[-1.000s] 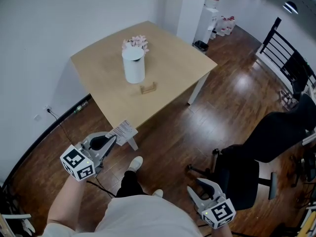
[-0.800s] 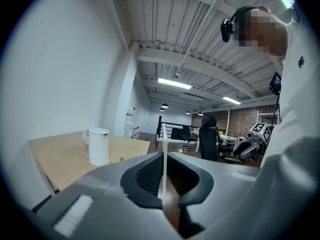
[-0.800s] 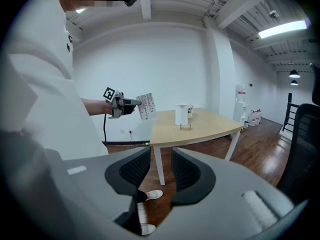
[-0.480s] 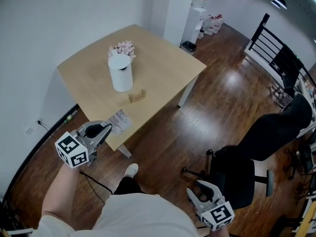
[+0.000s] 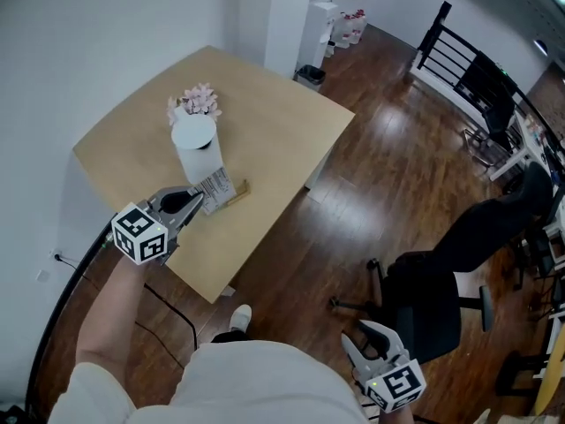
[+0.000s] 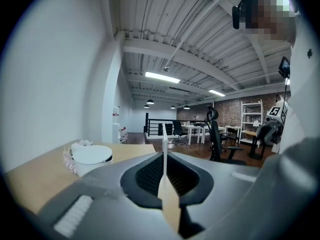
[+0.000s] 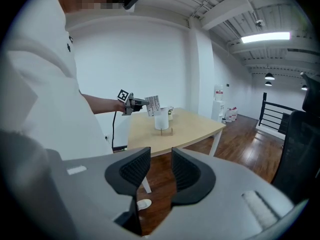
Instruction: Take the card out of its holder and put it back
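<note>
Since my left gripper (image 5: 196, 204), clamped on the card (image 5: 214, 186), has crossed the desk (image 5: 274, 140) edge to the holder (image 5: 238, 187), reinsertion seems next — right gripper (image 5: 369, 339) open, empty.

Legible text: none. The card (image 5: 214, 186) I hold, centre left of the head view, carries dark printed lines too small to read. The cubes on my left gripper (image 5: 199, 201) and right gripper (image 5: 367, 336) bear only black-and-white square patterns.

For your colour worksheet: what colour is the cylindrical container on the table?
The container is white; best in head view.
</note>
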A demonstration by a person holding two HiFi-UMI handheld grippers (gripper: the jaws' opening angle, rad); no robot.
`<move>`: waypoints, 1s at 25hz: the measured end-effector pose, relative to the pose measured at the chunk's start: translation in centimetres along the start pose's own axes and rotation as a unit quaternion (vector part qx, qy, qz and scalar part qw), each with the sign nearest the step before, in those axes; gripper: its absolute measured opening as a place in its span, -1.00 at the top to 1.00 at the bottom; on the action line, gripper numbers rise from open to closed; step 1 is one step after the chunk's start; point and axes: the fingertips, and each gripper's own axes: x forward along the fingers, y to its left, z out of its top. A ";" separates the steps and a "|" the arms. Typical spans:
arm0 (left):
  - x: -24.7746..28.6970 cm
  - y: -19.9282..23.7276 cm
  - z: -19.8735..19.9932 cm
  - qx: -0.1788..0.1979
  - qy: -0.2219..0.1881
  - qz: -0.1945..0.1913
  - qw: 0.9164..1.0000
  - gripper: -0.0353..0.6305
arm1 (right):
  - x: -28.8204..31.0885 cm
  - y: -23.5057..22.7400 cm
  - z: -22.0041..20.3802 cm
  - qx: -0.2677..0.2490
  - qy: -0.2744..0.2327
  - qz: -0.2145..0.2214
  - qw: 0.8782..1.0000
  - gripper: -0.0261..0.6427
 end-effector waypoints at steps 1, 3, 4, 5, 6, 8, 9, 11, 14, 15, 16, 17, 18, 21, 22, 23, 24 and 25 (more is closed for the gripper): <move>0.8 0.9 -0.3 0.001 0.003 -0.007 1.000 0.85 | 0.4 0.2 0.2 0.005 0.003 -0.007 1.000 0.52; 2.4 2.6 -1.0 0.002 0.011 -0.019 1.000 0.85 | 1.3 0.7 0.2 0.017 0.012 -0.020 1.000 0.52; 3.1 3.5 -1.5 0.003 0.015 -0.024 1.000 0.85 | 1.8 0.9 0.2 0.022 0.016 -0.026 0.999 0.52; 3.9 4.3 -2.0 0.004 0.018 -0.029 0.999 0.85 | 2.4 1.2 0.4 0.026 0.019 -0.032 0.999 0.52; 4.6 5.1 -2.5 0.003 0.021 -0.034 0.999 0.85 | 2.9 1.5 0.6 0.031 0.021 -0.038 0.999 0.52; 5.9 6.3 -3.4 -0.001 0.024 -0.045 0.999 0.85 | 3.6 2.0 0.9 0.041 0.027 -0.050 0.998 0.52; 6.4 6.8 -3.9 -0.004 0.025 -0.049 0.998 0.85 | 3.9 2.3 1.0 0.046 0.030 -0.055 0.997 0.52; 7.5 7.6 -4.8 -0.009 0.029 -0.054 0.998 0.85 | 4.3 2.8 1.2 0.056 0.038 -0.064 0.996 0.52; 9.1 8.5 -6.2 -0.012 0.040 -0.060 0.997 0.85 | 4.6 3.5 1.3 0.067 0.051 -0.076 0.994 0.52; 9.5 8.7 -6.8 -0.013 0.044 -0.062 0.997 0.85 | 4.7 3.5 1.3 0.070 0.055 -0.079 0.993 0.52; 10.0 9.0 -7.2 -0.015 0.048 -0.063 0.997 0.85 | 4.8 3.5 1.4 0.072 0.058 -0.083 0.992 0.52; 10.3 9.2 -7.7 -0.017 0.050 -0.064 0.997 0.85 | 4.9 3.5 1.5 0.073 0.060 -0.086 0.992 0.52; 10.6 9.3 -8.1 -0.018 0.053 -0.064 0.996 0.85 | 5.0 3.4 1.6 0.073 0.062 -0.088 0.991 0.52; 11.3 9.9 -9.1 -0.023 0.059 -0.063 0.996 0.85 | 5.3 3.3 1.9 0.074 0.067 -0.094 0.991 0.52; 11.5 10.1 -9.4 -0.024 0.061 -0.063 0.996 0.85 | 5.4 3.3 2.0 0.074 0.068 -0.096 0.990 0.52; 11.6 10.1 -9.6 -0.026 0.063 -0.064 0.996 0.85 | 5.5 3.3 2.0 0.075 0.069 -0.097 0.990 0.52; 11.8 10.2 -9.9 -0.027 0.064 -0.065 0.995 0.85 | 5.5 3.3 1.9 0.076 0.069 -0.098 0.990 0.52; 11.9 10.2 -10.0 -0.027 0.065 -0.066 0.995 0.85 | 5.5 3.3 1.8 0.077 0.070 -0.099 0.990 0.52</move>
